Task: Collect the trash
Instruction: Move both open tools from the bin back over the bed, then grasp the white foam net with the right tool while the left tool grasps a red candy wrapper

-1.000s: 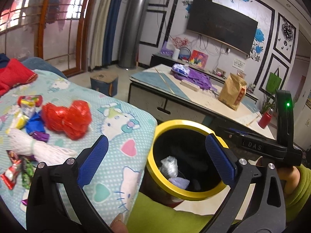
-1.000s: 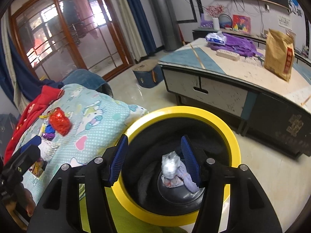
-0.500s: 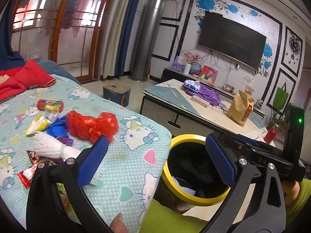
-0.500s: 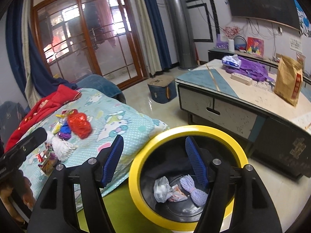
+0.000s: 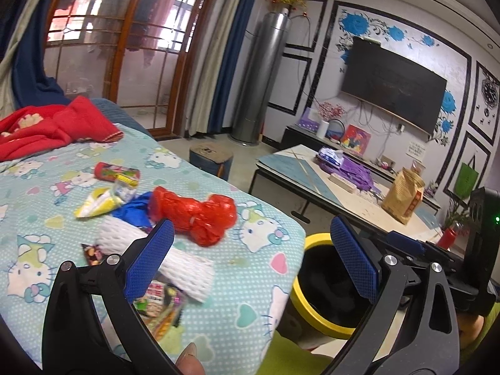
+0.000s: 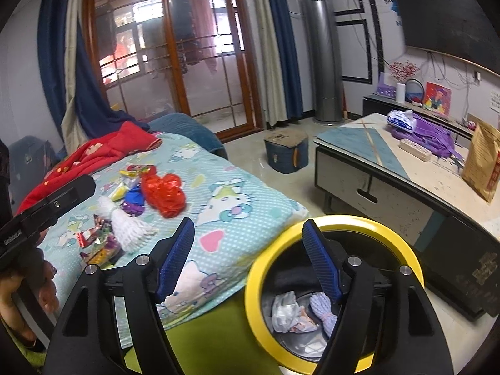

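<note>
Leftmost, taking the yellow-rimmed bin [image 6: 336, 293] as the landmark, the trash pile lies on the Hello Kitty blanket [image 6: 218, 193] well to the left of it. From the pile's far-left edge the right wrist view shows two overlapping snack wrappers [image 6: 98, 243]; in the left wrist view the left gripper's finger hides most of them. Next comes one white foam net [image 5: 156, 254], its near end blurred and partly behind the same finger. Beyond it lie one yellow wrapper [image 5: 93, 204], one blue wrapper [image 5: 137, 211], one purple scrap [image 6: 134, 208] and one red-and-green packet [image 5: 117, 172]; their print cannot be read. One crumpled red plastic bag [image 5: 195, 214] sits nearest the bin.

The left gripper [image 5: 250, 257] hovers over the blanket's edge, jaws spread wide, holding nothing. The right gripper [image 6: 247, 262] hangs at the bin's left rim, also spread and empty.

Inside the bin, three pieces show: one white crumple [image 6: 286, 311], one pale purple net [image 6: 323, 311], and a pinkish scrap [image 6: 304, 325] too small to identify. The bin's near side is cut off.
</note>
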